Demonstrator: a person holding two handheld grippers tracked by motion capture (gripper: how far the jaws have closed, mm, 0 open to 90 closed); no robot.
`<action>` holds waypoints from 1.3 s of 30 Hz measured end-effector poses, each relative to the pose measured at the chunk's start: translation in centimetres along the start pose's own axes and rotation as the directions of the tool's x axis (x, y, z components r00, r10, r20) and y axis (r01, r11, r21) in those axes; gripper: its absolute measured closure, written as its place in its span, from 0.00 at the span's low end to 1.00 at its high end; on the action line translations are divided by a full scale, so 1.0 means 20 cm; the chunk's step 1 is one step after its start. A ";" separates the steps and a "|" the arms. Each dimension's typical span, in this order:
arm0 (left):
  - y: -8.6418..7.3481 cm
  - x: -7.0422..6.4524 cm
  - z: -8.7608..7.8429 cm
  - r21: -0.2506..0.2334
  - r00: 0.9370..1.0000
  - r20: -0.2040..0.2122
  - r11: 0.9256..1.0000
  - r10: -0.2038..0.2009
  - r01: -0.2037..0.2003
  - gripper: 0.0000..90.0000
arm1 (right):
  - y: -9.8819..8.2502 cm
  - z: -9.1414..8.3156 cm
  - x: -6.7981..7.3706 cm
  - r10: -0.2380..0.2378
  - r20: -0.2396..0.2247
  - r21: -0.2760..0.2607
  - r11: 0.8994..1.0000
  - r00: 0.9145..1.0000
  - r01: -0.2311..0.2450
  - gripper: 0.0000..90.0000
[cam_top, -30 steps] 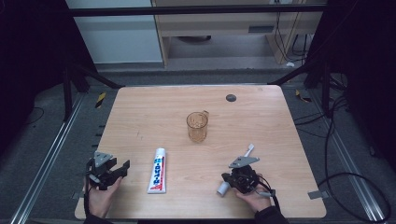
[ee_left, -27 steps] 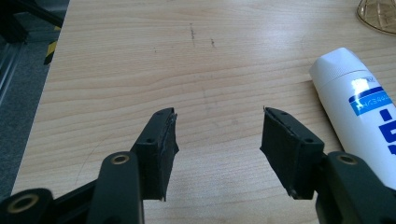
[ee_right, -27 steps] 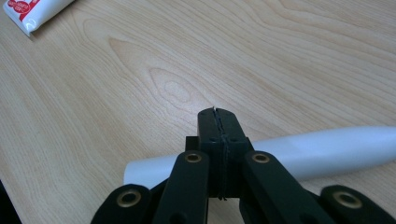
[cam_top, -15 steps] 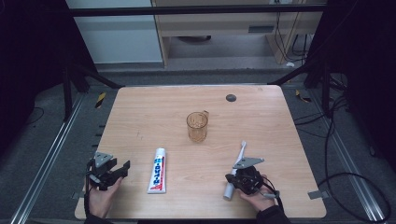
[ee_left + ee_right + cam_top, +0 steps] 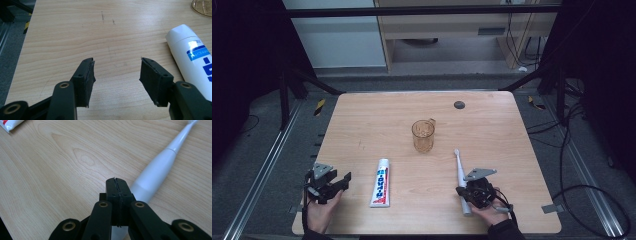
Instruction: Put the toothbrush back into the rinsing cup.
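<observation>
- Right gripper [image 5: 475, 191], lower right: jaws pressed together on nothing, tips against the toothbrush [image 5: 460, 176]; I'm nudging it.
- Left gripper [image 5: 332, 184], lower left: jaws wide, empty.
- Next, I judge: open right, straddle handle.

On the table [image 5: 362, 115], the cup [image 5: 423, 135] is set at the centre, the toothpaste tube [image 5: 381, 182] nearer and to its left, the toothbrush [image 5: 460, 177] laid to its right.

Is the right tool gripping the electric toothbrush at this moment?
No: in the right gripper view the right tool has its jaws pressed together with nothing between them, and the electric toothbrush lies on the table beside them.
</observation>
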State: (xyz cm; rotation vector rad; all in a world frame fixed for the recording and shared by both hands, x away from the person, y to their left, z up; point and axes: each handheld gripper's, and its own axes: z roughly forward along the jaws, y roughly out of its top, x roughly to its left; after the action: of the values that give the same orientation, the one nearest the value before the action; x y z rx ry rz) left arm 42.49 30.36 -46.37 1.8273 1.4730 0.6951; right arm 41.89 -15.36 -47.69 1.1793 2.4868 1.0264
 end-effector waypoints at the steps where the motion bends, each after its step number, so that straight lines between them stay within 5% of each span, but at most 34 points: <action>1: 0.00 0.00 0.00 0.000 1.000 0.000 1.000 0.000 0.000 0.49 | 0.00 0.00 0.00 0.000 0.004 0.002 1.000 1.000 0.000 1.00; 17: 0.00 0.00 0.00 0.001 1.000 0.000 1.000 -0.001 0.001 0.49 | 0.00 -0.01 -0.01 0.003 0.016 0.012 1.000 1.000 -0.003 1.00; 22: 0.00 0.00 0.00 0.002 1.000 0.001 1.000 -0.001 0.001 0.49 | 0.01 -0.04 -0.01 0.013 0.016 -0.024 1.000 1.000 -0.013 1.00; 29: 0.00 0.00 0.00 0.006 1.000 0.001 1.000 0.000 0.000 0.49 | -0.03 -0.10 -0.09 0.055 0.104 -0.041 0.998 0.993 -0.051 1.00; 39: 0.00 0.00 0.00 0.007 1.000 0.000 1.000 -0.001 0.001 0.49 | -0.07 -0.11 -0.10 0.055 0.124 -0.015 0.998 0.991 -0.053 1.00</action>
State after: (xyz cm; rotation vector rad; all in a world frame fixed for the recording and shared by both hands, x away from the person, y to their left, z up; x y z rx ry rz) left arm 42.50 30.39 -46.43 1.8315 1.4780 0.6904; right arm 41.38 -18.52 -47.18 1.2726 2.3626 0.9482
